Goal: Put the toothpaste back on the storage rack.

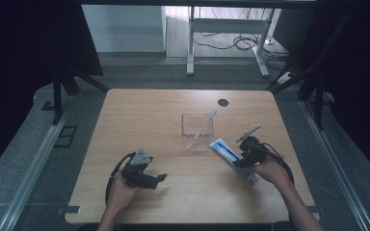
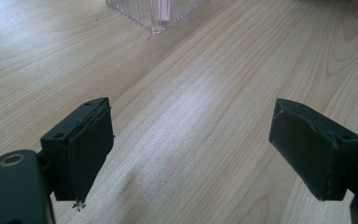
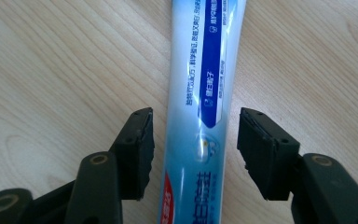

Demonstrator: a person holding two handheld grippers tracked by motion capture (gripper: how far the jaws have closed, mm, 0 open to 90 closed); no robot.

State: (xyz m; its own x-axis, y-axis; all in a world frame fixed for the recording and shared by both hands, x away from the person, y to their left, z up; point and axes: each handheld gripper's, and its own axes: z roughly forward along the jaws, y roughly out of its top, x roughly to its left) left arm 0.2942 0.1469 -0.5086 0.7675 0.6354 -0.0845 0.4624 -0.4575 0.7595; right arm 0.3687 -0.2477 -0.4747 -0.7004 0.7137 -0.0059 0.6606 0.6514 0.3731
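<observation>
Two tools work over the wooden table. At about eight o'clock on it, the left tool rests low in a hand, its jaws spread wide with bare wood between them in the left gripper view. Near the middle, toward one o'clock from that tool, stands a clear plastic holder with a pink toothbrush leaning inside. At four o'clock lies a blue and white toothpaste tube flat on the table. The right tool sits over it, released, jaws straddling the tube on either side without pressing it.
</observation>
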